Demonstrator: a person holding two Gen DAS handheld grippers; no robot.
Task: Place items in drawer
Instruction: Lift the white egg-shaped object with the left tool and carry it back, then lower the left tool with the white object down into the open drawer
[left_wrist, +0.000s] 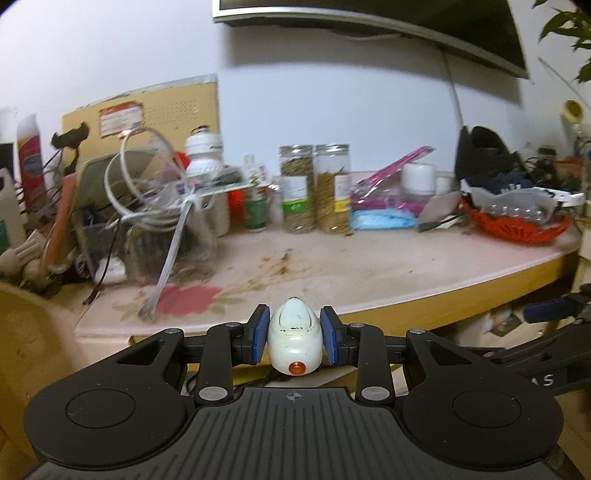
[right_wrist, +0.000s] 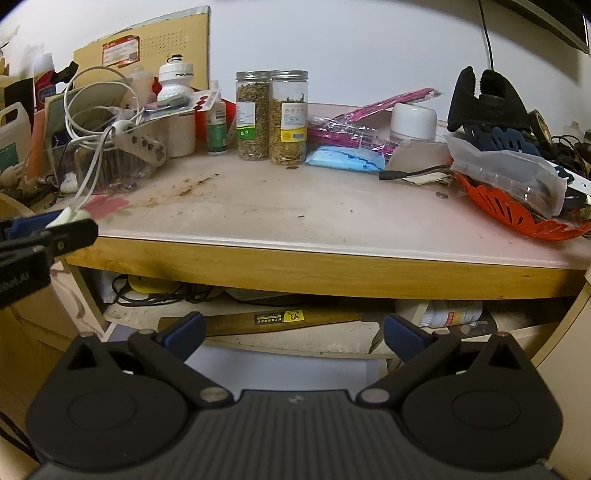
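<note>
My left gripper (left_wrist: 294, 338) is shut on a small white egg-shaped gadget (left_wrist: 293, 341) with an orange button, held in front of the desk's front edge (left_wrist: 424, 314). It also shows at the left of the right wrist view (right_wrist: 55, 229), with a bit of the white gadget (right_wrist: 66, 218) showing. My right gripper (right_wrist: 293, 332) is open and empty, low in front of the desk, facing the open drawer (right_wrist: 295, 332) under the desktop. The drawer holds a wooden-handled hammer (right_wrist: 280, 319), a white bottle (right_wrist: 450, 314) and cables.
The desktop (right_wrist: 295, 214) carries two herb jars (right_wrist: 273, 114), a blue pack (right_wrist: 343, 157), pink bags (right_wrist: 351, 129), a white jar (right_wrist: 413, 118), an orange basket (right_wrist: 517, 214), a black holder (right_wrist: 484, 99), a power strip with cables (right_wrist: 140, 140) and a white bottle (right_wrist: 177, 110).
</note>
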